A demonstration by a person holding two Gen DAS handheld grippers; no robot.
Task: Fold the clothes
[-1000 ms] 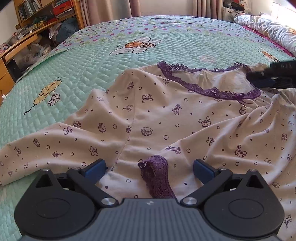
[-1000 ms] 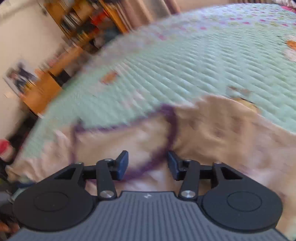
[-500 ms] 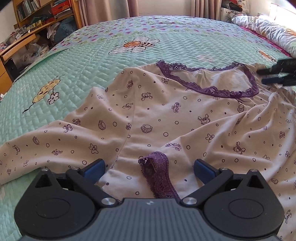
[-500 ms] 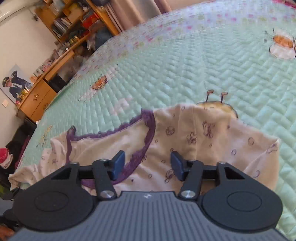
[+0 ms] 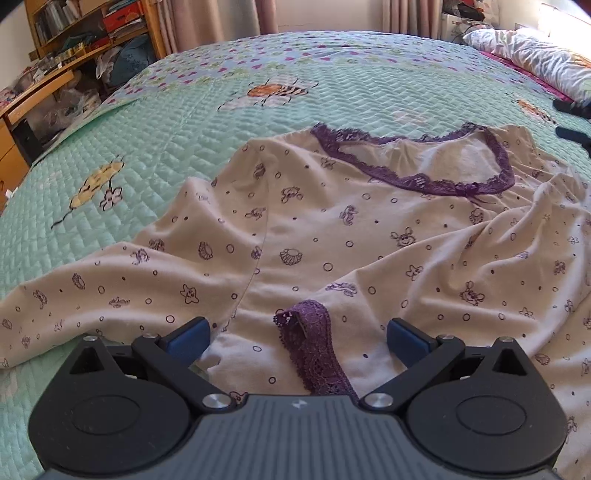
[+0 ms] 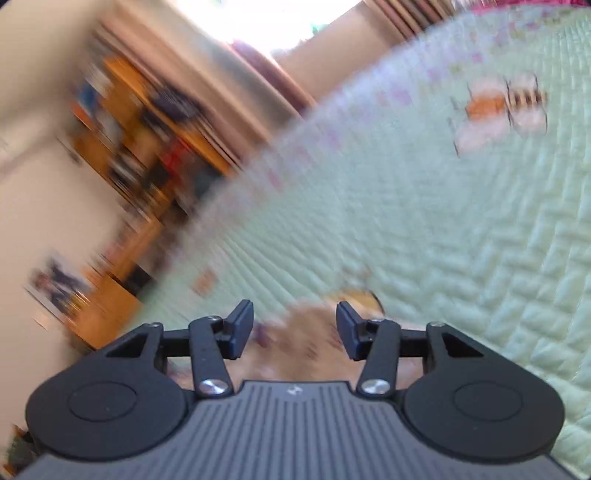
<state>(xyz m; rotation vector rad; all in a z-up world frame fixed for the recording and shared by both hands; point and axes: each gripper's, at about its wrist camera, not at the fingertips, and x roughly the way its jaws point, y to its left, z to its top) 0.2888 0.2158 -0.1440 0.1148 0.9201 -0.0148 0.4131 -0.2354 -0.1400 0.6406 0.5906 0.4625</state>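
Note:
A cream nightshirt (image 5: 332, 236) printed with small purple sea creatures lies rumpled on the green quilted bed (image 5: 184, 122). Purple lace trims its neckline (image 5: 424, 177), and a purple lace cuff (image 5: 314, 350) lies folded over its near part. My left gripper (image 5: 295, 336) hovers open just above the near part of the shirt, the lace cuff between its fingers. My right gripper (image 6: 294, 328) is open over the shirt's edge (image 6: 303, 347), nothing held, in a blurred view. Its finger tips (image 5: 576, 122) show at the far right in the left wrist view.
A wooden desk and bookshelves (image 5: 66, 55) stand to the left of the bed. A rumpled white duvet (image 5: 535, 55) lies at the far right corner. Curtains (image 5: 221, 14) hang behind the bed. Bee and flower patches (image 5: 273, 92) decorate the quilt.
My right gripper has swung up and away from the neckline, so its view now shows mostly quilt and wall. In the left wrist view it has slid further right. The left gripper barely moved.

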